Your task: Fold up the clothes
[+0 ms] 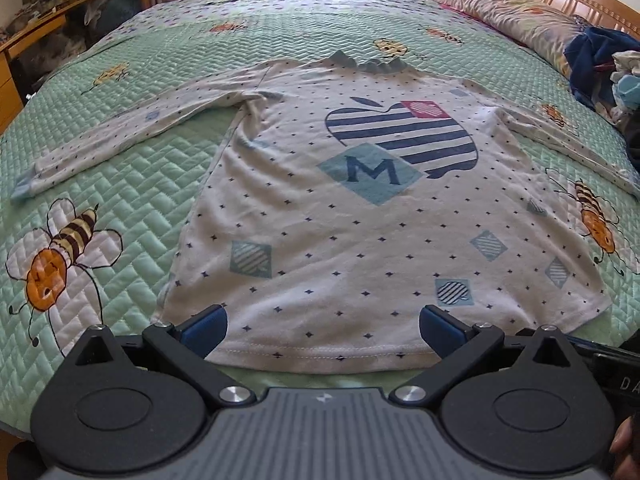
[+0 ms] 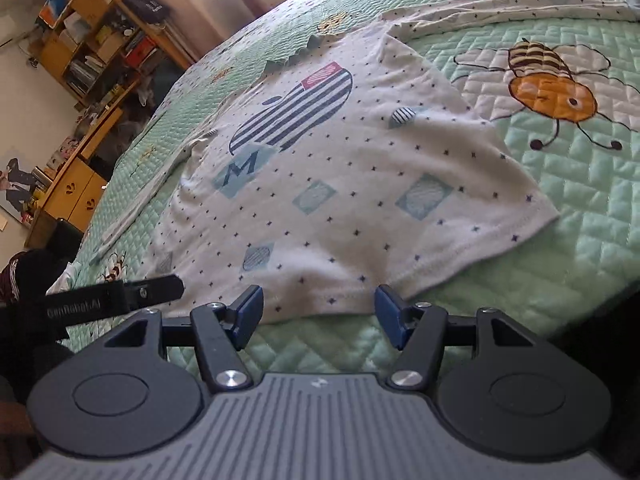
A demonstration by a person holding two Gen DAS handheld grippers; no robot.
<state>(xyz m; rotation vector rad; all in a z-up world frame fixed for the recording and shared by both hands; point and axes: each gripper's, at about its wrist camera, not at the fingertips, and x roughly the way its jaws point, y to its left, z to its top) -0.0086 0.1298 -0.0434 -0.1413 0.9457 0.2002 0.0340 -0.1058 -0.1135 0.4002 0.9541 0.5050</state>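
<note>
Left wrist view: my left claw [image 1: 323, 330] is spread wide, blue pads [image 1: 204, 330] apart, nothing between them. It sits right at the hem of the shirt [image 1: 340, 220], pads over the hem's edge; contact unclear. Shirt lies flat, front up, on the bed's green quilt [image 1: 132, 184]. White with small dark stars, striped apple print [image 1: 404, 136] on the chest, teal diamond with an M [image 1: 370, 172] below it. Both sleeves spread out sideways, left sleeve [image 1: 120, 136] reaching to the quilt's left side, the other sleeve [image 1: 568, 140] running off right. Collar [image 1: 368, 62] at the far end. Bee pattern [image 1: 64, 248] on the quilt just left of the shirt. Pillow [image 1: 508, 12] and a pile of clothes [image 1: 604, 64] far right by the headboard.

Right wrist view: my right claw [image 2: 319, 316] also spread, empty. It is at the hem near the shirt's [image 2: 340, 184] right bottom corner, pads straddling the hem edge; touching or not, cannot tell. Corner [image 2: 548, 216] lies flat on the quilt [image 2: 580, 208]. Left claw's black body [image 2: 116, 300] shows at the left, beside the hem. Bookshelf [image 2: 92, 36] and cabinets [image 2: 72, 192] beyond the bed on the left.
</note>
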